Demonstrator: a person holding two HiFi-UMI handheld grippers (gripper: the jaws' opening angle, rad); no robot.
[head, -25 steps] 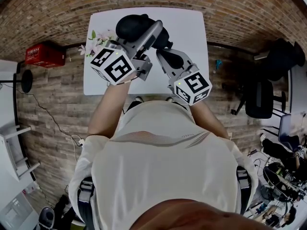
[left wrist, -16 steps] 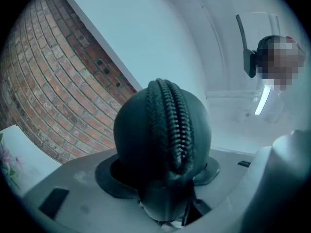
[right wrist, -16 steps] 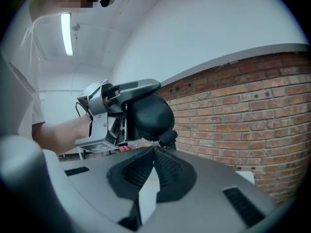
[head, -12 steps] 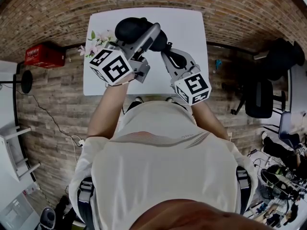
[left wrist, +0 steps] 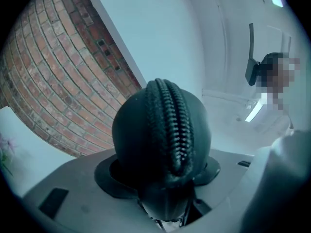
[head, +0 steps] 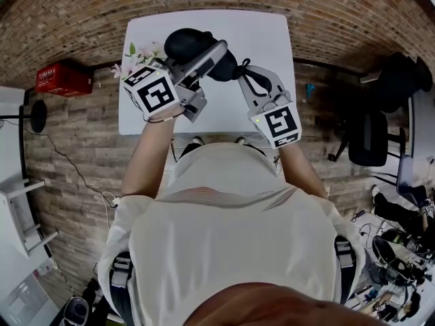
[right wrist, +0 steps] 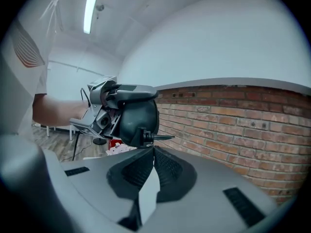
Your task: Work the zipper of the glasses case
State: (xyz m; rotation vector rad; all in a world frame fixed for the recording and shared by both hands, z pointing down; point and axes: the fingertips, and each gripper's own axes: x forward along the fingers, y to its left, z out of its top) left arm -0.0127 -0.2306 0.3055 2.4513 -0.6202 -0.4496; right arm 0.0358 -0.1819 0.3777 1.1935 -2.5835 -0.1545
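Your left tongs (head: 204, 51) are clamped on the glasses case (left wrist: 160, 130), their jaws standing wide on either side of its rounded black body. In the left gripper view one end of the case faces the camera, and the zipper teeth (left wrist: 172, 125) run up and over it as a closed ridge. Your right tongs (right wrist: 153, 147) are pressed together, with no gap between the pads. Their tips meet right at the zipper slider (right wrist: 144, 135) on the near side of the case and seem to nip its base, while the thin pull tab (right wrist: 165, 137) sticks out level past them towards the brick wall (right wrist: 233, 125). From the head view, the case sits between the two tongs over the far half of the white counter (head: 265, 39), the left tongs reaching in from your left and the right tongs from your right, each with its marker cube turned up towards you. A sprig of flowers (head: 139, 54) lies at the counter's left edge, just beside your left tongs. A red box (head: 64, 79) stands on the floor well off to the left.
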